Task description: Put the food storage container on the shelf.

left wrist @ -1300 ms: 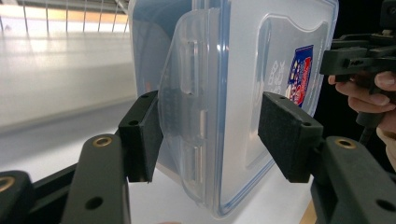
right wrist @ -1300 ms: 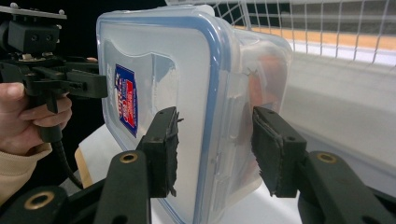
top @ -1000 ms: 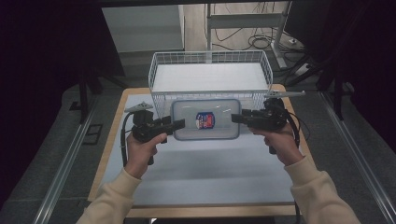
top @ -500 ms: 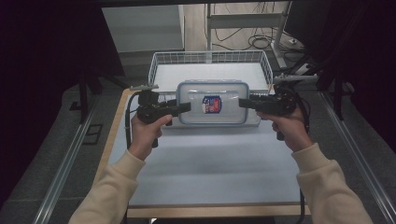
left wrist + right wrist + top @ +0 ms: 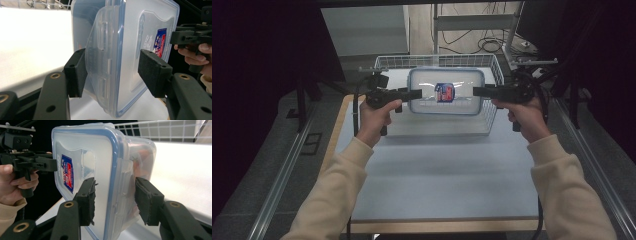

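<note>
Pale blue tabletop [image 5: 432, 175] carried a white wire basket [image 5: 492, 67] at its far edge. Above it hung a clear lidded plastic box [image 5: 446, 91], the left gripper [image 5: 414, 93] and right gripper [image 5: 477, 91] each clamped on an end

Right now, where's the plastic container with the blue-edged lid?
In the high view the container is held up between the left tool and right tool, over the wire basket.

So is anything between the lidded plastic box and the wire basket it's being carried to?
Nothing visible. The plastic box, held at its two ends by the left gripper and the right gripper, is lifted over the wire basket, whose white floor looks bare where it shows beneath and beside the box.
</note>
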Motion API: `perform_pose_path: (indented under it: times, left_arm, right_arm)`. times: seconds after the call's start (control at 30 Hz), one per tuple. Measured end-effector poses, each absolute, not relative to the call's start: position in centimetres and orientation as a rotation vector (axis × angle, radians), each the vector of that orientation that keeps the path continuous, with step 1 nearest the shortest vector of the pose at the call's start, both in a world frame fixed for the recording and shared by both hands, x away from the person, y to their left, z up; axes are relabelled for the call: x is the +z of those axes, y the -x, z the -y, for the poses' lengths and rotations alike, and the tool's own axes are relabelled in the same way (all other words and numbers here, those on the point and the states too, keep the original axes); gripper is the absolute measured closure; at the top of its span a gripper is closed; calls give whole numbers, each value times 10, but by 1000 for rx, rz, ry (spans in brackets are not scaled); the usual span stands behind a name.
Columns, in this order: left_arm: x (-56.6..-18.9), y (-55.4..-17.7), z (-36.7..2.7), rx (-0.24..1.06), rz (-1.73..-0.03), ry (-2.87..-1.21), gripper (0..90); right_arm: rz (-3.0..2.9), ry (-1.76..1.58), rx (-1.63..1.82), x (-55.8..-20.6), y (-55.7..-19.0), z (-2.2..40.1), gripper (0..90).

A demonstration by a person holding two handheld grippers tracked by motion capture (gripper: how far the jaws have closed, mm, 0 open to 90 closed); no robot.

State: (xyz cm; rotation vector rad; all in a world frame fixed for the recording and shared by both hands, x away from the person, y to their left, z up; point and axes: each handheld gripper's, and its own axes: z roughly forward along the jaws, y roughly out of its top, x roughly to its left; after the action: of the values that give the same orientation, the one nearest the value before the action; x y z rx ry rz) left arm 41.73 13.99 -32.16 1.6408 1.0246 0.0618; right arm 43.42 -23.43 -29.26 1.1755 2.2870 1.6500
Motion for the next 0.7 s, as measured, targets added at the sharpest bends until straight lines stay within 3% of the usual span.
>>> perform_pose_path:
  times: [0.27, 0.7]
  left_arm:
    - [-315, -451, -140, 38, -1039, -1646, 420]
    - [-317, -469, -150, 4, -1104, -1631, 423]
  right_arm:
    - [-2278, -1246, 1653, -284, -468, 235, 526]
    - [-2298, -1319, 1656, -287, -499, 224, 515]
